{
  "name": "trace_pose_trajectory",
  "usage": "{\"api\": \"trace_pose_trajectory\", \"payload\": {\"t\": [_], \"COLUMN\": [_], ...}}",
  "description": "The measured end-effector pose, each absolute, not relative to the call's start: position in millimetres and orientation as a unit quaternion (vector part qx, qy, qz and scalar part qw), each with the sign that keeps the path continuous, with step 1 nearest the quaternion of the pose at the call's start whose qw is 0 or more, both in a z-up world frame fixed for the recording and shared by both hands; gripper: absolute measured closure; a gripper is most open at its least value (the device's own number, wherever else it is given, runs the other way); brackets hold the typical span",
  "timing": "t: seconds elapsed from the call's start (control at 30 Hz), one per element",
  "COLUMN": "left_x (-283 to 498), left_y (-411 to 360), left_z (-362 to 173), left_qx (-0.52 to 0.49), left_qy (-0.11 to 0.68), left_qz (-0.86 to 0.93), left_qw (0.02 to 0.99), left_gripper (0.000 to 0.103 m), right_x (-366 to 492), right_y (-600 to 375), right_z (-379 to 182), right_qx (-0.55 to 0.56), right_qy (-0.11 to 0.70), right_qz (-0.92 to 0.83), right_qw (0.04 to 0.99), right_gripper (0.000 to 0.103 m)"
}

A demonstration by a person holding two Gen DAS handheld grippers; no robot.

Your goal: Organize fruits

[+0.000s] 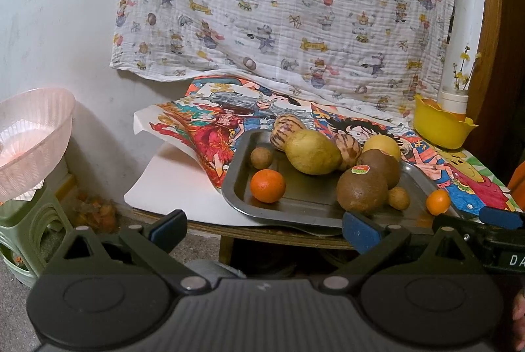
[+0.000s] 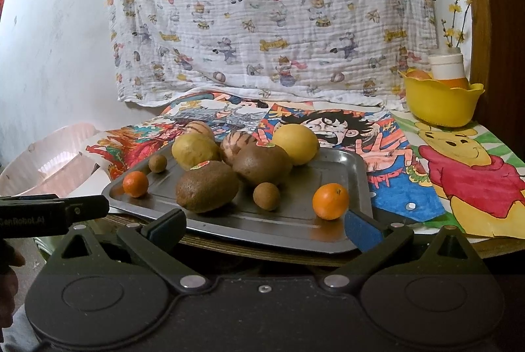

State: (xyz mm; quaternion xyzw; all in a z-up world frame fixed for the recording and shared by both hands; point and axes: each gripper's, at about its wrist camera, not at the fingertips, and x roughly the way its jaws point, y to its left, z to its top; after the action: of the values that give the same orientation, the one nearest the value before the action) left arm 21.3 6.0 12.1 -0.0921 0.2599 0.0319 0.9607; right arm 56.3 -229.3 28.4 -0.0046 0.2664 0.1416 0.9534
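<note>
Both my left claw (image 1: pixel 262 229) and right claw (image 2: pixel 264 227) hang wide open and empty at the counter's (image 2: pixel 443 248) near edge. The fruits sit on the metal tray (image 2: pixel 354 175) straight ahead. I judge the right claw nearer the small orange (image 2: pixel 330 201), just beyond its right finger.

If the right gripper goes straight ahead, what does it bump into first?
Probably the near rim of the metal tray, right ahead of the open right gripper. If it passes above the rim, the big brown fruit looks next, though depth is hard to judge.
</note>
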Motion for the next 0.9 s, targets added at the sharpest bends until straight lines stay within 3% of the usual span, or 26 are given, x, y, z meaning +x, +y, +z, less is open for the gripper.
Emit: {"api": "trace_pose_trajectory", "payload": {"t": [0.9], "left_x": [20.4], "left_y": [5.8], "left_z": [8.2], "left_qx": [-0.098], "left_qy": [0.279], "left_qz": [0.037], "left_qw": [0.954], "left_gripper": [0.001], "right_x": [54.7], "right_y": [-229.1], "right_z": [25.2], "right_qx": [-0.009], "right_qy": [0.271], "right_qz": [0.147], "right_qw": [0.951], "right_gripper": [0.001]}}
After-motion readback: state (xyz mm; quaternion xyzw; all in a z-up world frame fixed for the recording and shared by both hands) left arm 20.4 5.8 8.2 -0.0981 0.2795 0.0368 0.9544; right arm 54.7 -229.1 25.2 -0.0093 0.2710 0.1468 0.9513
